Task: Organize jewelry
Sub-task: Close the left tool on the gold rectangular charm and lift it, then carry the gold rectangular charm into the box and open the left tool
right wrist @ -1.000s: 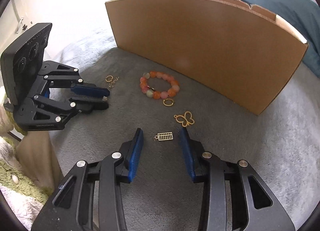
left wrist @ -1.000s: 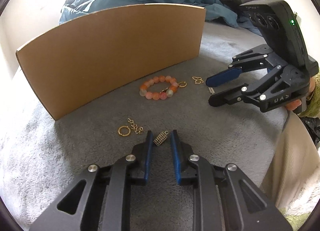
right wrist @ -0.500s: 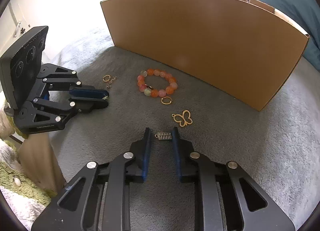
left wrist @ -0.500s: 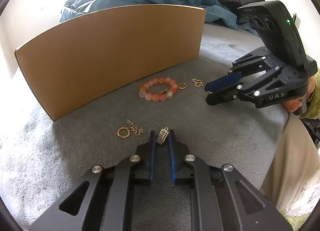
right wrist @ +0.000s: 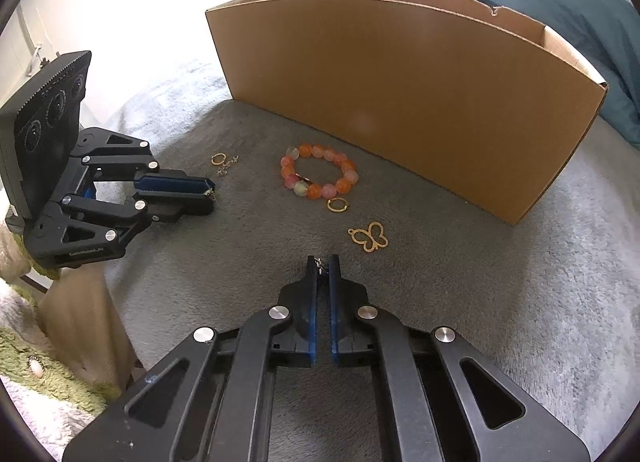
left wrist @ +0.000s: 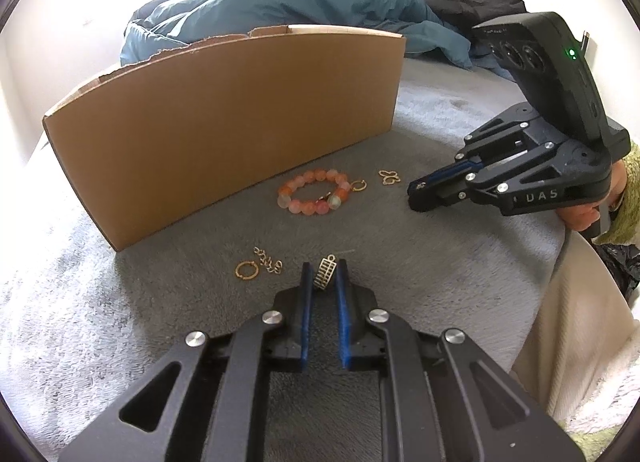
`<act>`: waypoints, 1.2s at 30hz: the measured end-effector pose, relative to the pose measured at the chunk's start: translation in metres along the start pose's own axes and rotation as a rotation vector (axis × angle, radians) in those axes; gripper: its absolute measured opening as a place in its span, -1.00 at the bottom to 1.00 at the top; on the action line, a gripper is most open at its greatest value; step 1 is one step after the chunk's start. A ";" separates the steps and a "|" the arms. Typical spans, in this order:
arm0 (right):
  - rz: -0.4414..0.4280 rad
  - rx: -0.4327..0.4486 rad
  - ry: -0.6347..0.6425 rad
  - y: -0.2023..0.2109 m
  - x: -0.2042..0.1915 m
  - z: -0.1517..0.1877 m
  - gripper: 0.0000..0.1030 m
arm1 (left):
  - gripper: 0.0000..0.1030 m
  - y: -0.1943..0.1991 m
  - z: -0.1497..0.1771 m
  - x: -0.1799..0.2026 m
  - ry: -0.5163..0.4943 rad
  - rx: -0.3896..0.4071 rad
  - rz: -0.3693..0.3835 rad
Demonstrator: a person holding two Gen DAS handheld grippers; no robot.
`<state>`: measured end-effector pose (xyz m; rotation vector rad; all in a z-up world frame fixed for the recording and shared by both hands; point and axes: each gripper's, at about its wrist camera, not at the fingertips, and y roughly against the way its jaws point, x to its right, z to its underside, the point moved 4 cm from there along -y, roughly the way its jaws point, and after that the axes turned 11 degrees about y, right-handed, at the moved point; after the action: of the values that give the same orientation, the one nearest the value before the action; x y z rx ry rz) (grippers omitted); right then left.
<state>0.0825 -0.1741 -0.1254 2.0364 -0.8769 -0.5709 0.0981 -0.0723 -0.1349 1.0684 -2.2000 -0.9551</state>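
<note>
We hold a gold abacus-shaped charm (left wrist: 324, 272) pinched upright between the narrow blue pads of our left gripper (left wrist: 323, 276), just above the grey plush blanket (left wrist: 400, 262). Our right gripper (right wrist: 322, 266) has just been closing and now nips a second small charm (right wrist: 319, 263) edge-on at its tips. Just left of the left gripper's tips lie a gold ring (left wrist: 246, 270) and a short chain piece (left wrist: 269, 258). To the right of the right gripper's tips rests a gold butterfly pendant (right wrist: 370, 237), and beyond it a small gold hoop (right wrist: 338, 204) touching the orange and pink bead bracelet (right wrist: 318, 175). Farther back stands the cardboard box (right wrist: 400, 101), open at the top; we cannot see what lies inside. Behind it is a teal duvet (left wrist: 300, 1).
</note>
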 end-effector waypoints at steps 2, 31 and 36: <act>0.001 0.005 -0.001 0.003 -0.002 0.000 -0.97 | -0.81 0.003 0.001 0.001 0.001 0.009 -0.002; 0.092 0.317 0.011 0.121 0.001 -0.075 -1.00 | -0.99 0.113 -0.067 -0.013 0.028 0.268 -0.051; 0.119 0.366 0.052 0.127 0.016 -0.109 -1.00 | -0.99 0.117 -0.102 -0.021 0.008 0.307 -0.049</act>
<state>0.1169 -0.1835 0.0394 2.2919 -1.1281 -0.3058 0.1272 -0.0408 0.0155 1.2637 -2.3754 -0.6418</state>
